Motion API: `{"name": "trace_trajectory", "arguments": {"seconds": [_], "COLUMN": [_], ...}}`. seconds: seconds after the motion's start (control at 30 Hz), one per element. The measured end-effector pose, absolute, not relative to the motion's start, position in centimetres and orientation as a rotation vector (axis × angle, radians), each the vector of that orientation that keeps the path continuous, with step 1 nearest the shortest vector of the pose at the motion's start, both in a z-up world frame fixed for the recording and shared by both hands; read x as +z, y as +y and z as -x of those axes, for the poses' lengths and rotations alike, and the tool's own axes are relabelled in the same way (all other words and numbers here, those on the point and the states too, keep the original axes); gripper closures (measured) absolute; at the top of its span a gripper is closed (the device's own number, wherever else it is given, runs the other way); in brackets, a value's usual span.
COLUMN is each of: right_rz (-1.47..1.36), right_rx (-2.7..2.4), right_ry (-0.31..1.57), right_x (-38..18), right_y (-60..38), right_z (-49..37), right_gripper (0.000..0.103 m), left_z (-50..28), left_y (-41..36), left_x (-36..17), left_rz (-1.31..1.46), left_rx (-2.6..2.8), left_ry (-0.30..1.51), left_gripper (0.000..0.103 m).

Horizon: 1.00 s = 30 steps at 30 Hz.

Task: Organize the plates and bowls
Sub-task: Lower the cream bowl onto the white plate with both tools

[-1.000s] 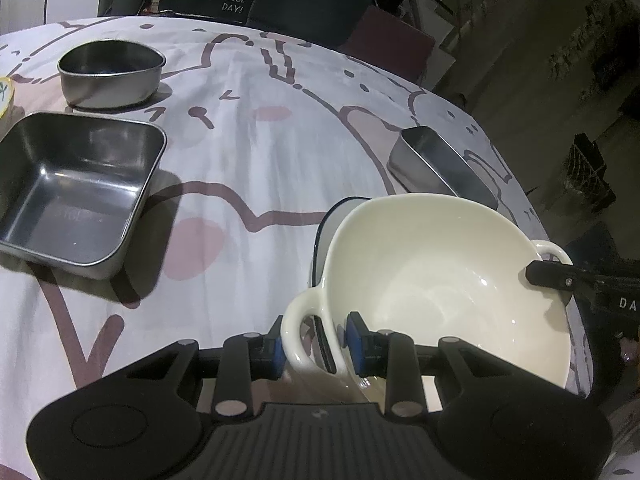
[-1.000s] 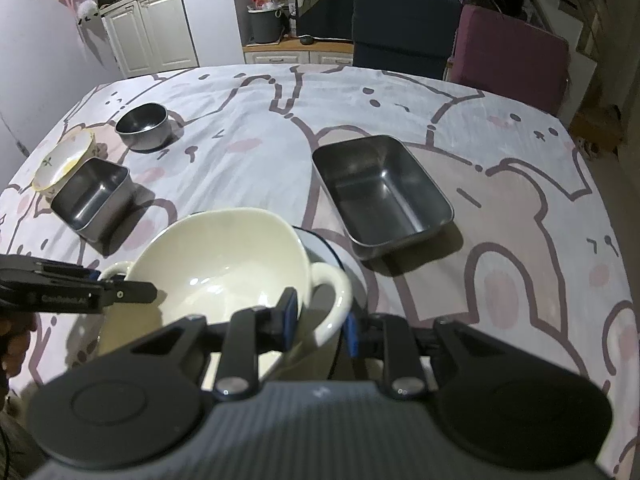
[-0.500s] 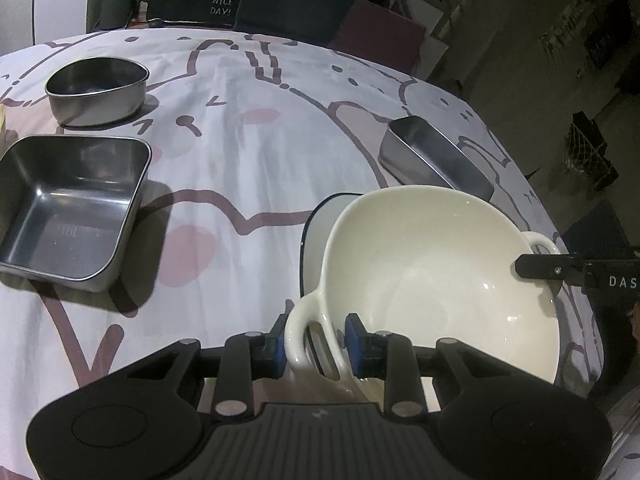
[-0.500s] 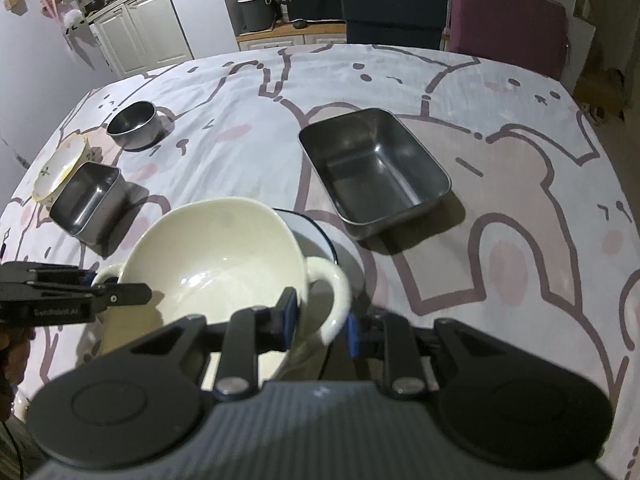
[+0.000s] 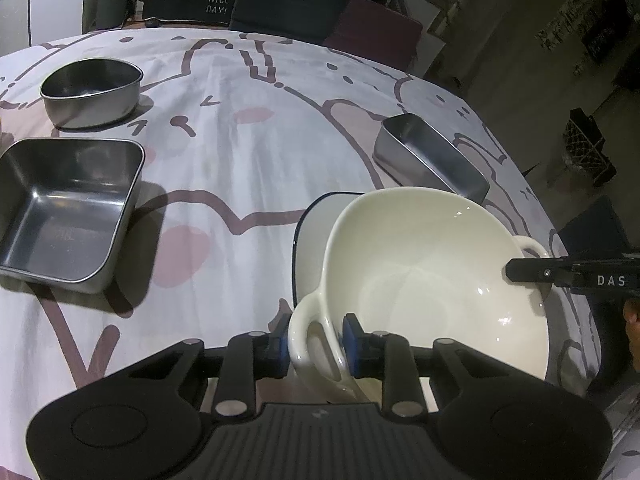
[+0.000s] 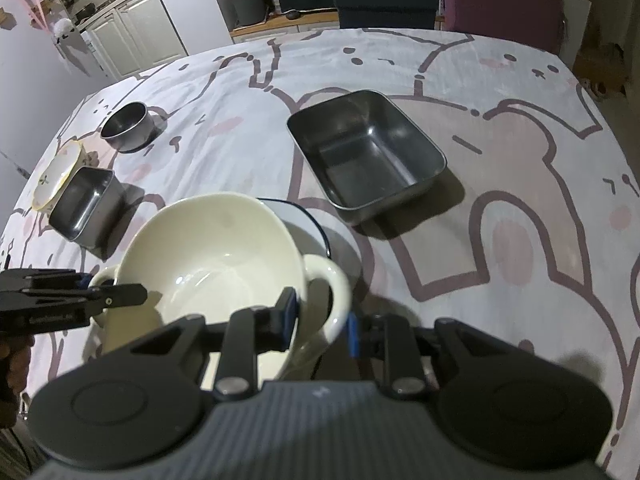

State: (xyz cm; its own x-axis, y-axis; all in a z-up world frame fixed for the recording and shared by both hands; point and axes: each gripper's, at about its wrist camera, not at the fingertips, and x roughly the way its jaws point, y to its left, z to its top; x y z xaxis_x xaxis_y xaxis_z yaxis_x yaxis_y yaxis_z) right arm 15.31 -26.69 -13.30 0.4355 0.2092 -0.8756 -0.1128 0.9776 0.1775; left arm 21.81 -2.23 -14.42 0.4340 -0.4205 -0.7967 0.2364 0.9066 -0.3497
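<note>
- My left tool (image 5: 316,340) pinches one handle of the cream bowl (image 5: 432,280).
- My right tool (image 6: 322,314) pinches the other handle.
- The bowl sits tilted over a blue-rimmed plate (image 6: 308,220).

Bowl (image 5: 432,280) over plate (image 5: 316,224) (tray (image 6: 366,156) behind)

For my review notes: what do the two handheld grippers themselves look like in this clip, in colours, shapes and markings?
Both are matte black. The left gripper and the right gripper each have a wide ribbed body with a round disc at either side, two straight finger bars with silver rivets, and blue pads at the fingertips. White lettering runs along the side of the right gripper, partly cut off in the left wrist view. No cables or sleeves are visible.
</note>
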Motion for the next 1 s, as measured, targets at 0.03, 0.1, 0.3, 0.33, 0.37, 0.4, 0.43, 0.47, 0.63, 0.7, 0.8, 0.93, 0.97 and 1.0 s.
{"name": "trace_trajectory", "arguments": {"seconds": [0.03,0.1,0.3,0.33,0.37,0.4,0.43,0.47,0.63,0.7,0.8,0.93,0.97,1.0], "right_rz": [-0.1,-0.105,-0.115,-0.118,-0.122,-0.124,-0.125,-0.126,-0.124,-0.079,-0.067,-0.072,-0.074,-0.076], "right_rx": [0.2,0.199,0.2,0.2,0.201,0.202,0.204,0.204,0.202,0.192,0.203,0.202,0.201,0.201], "right_ry": [1.104,1.107,1.113,1.115,1.117,1.119,1.12,1.121,1.129,1.144,1.149,1.151,1.152,1.154], "right_x": [-13.3,-13.4,-13.6,-13.7,-13.8,-13.8,-13.8,-13.9,-14.1,-14.5,-14.8,-14.8,-14.8,-14.9], "right_y": [-26.7,-26.8,-26.7,-26.8,-26.8,-26.8,-26.9,-26.9,-26.9,-26.3,-26.0,-25.9,-25.9,-25.9], "right_z": [-15.3,-15.4,-15.4,-15.5,-15.5,-15.5,-15.6,-15.6,-15.8,-15.9,-16.0,-16.2,-16.2,-16.3], "right_gripper": [0.073,0.073,0.073,0.073,0.073,0.073,0.073,0.073,0.07,0.068,0.068,0.068,0.068,0.068], "left_z": [-21.8,-21.9,-21.9,-21.9,-21.9,-21.9,-21.8,-21.8,-21.7,-21.8,-22.0,-21.9,-21.9,-21.9], "left_y": [-2.3,-2.3,-2.7,-2.7,-2.8,-2.9,-3.0,-3.0,-3.2,-3.1,-2.7,-2.9,-2.9,-2.9], "left_x": [-14.4,-14.4,-14.2,-14.1,-14.1,-14.0,-14.0,-14.0,-13.7,-13.6,-13.6,-13.5,-13.5,-13.5], "left_rz": [0.193,0.192,0.171,0.165,0.156,0.149,0.142,0.134,0.099,0.094,0.112,0.098,0.098,0.099], "left_rx": [-0.412,-0.408,-0.4,-0.401,-0.401,-0.401,-0.4,-0.399,-0.389,-0.375,-0.373,-0.378,-0.379,-0.379], "left_ry": [1.046,1.048,1.058,1.058,1.057,1.056,1.055,1.053,1.038,1.034,1.037,1.032,1.032,1.032], "left_gripper": [0.075,0.075,0.074,0.074,0.074,0.074,0.073,0.073,0.072,0.072,0.072,0.072,0.072,0.072]}}
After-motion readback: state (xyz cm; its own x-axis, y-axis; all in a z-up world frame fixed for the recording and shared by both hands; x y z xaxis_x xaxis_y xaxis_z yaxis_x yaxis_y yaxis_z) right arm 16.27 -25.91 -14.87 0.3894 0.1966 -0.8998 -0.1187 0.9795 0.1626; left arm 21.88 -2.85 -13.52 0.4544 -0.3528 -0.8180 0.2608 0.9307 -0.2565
